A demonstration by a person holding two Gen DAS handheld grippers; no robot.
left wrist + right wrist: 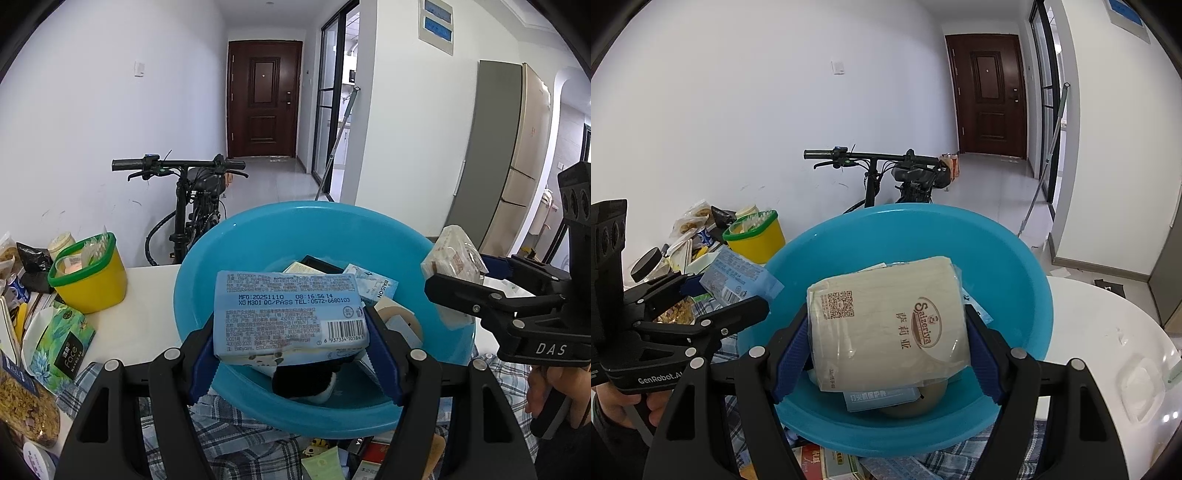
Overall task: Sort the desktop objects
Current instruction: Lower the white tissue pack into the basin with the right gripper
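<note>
The left gripper [291, 354] reaches forward from the bottom of its frame, level over the near rim of the blue plastic basin [207, 258], its blue-padded fingers [201, 365] clamped on the two short ends of a pale blue Babycare wipes pack [290, 314]. The pack is held flat, printed back and barcode facing the camera, above the basin's near side.

In the right wrist view the right gripper [890, 350] comes in the same way from the bottom centre, its pads pressed against both sides of a beige Saizeriya packet [886, 325] in clear wrap, held over the middle of the basin [1015, 266]. The left wrist view shows that gripper entering from the right edge, the packet poised at the basin's right rim, with part of a hand [550, 391] on its handle at lower right.

The basin sits centre frame on a plaid cloth [236, 424] on a white table [147, 306]. Its contents are mostly hidden behind the two held packs: a Raison packet [376, 286], a black-edged box and something black and white show only in part. A yellow tub with a green rim [92, 280] stands at left centre, apart from the basin, beside a green Face tissue pack [62, 347]. Items at the bottom edge are cut off by the gripper bodies and hard to read.
</note>
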